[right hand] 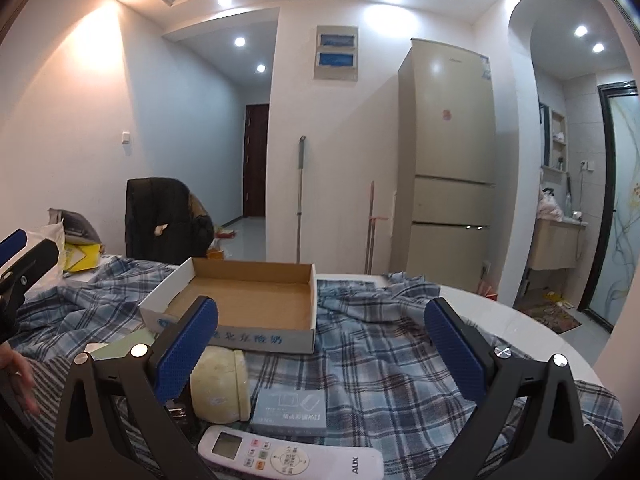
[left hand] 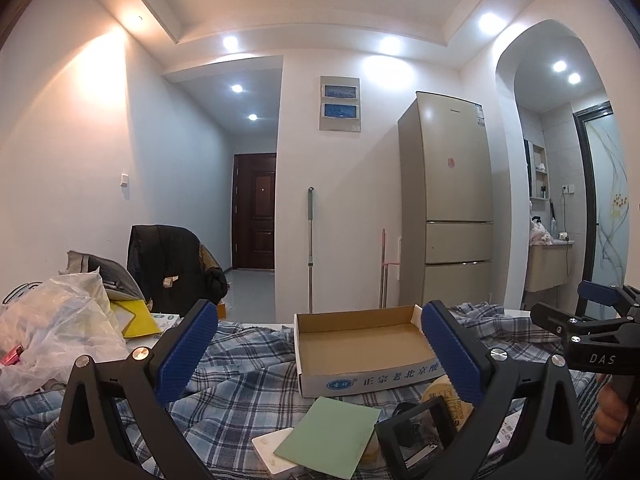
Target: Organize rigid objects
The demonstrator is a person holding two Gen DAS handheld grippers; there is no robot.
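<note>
White remote (right hand: 292, 456) nearest; cardboard box (right hand: 240, 300) beyond; both grippers' jaws wide, holding nothing.

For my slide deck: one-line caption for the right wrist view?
Open right gripper hovers over remote, jar and empty cardboard box.

White walls under recessed ceiling spotlights (left hand: 390, 45), a beige refrigerator (left hand: 450, 204) beside an arched doorway (left hand: 560, 160), a dark wooden door (left hand: 254, 210) down the hallway.

Matt cardboard box (right hand: 256, 300), plaid woven cloth (right hand: 380, 352), glossy white plastic remote (right hand: 292, 458), glossy metallic fridge (right hand: 448, 160)
</note>
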